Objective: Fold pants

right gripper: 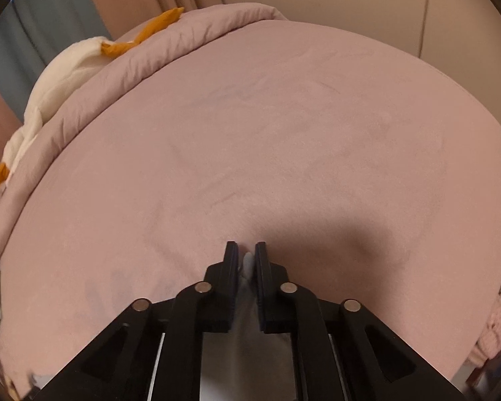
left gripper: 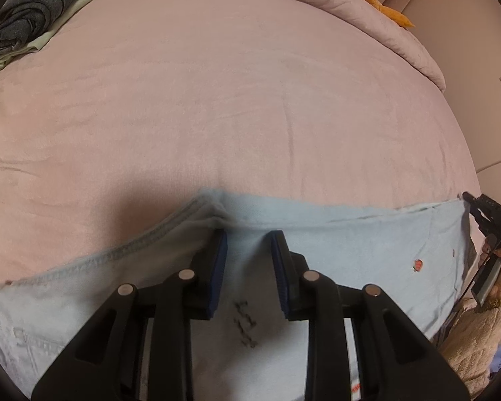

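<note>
Pink bed (left gripper: 250, 100) fills frame; light-blue pants (left gripper: 367, 250) lower half. Left gripper (left gripper: 248, 250) pinching bunched pants edge; right gripper (right gripper: 247, 260) nipping blue fold.

Left wrist view: looks steeply down along the left gripper (left gripper: 248, 234), close above light-blue pants (left gripper: 367, 244) on a pink bed sheet (left gripper: 233, 100) running far beyond the fingertips; the right gripper (left gripper: 484, 214) appears at the far right. Right wrist view: looks down along the right gripper (right gripper: 247, 250), equally close. Both views share the sheet, a rolled pink duvet (right gripper: 143, 56) and a white-and-orange plush toy (right gripper: 66, 67) beyond the fingertips.
</note>
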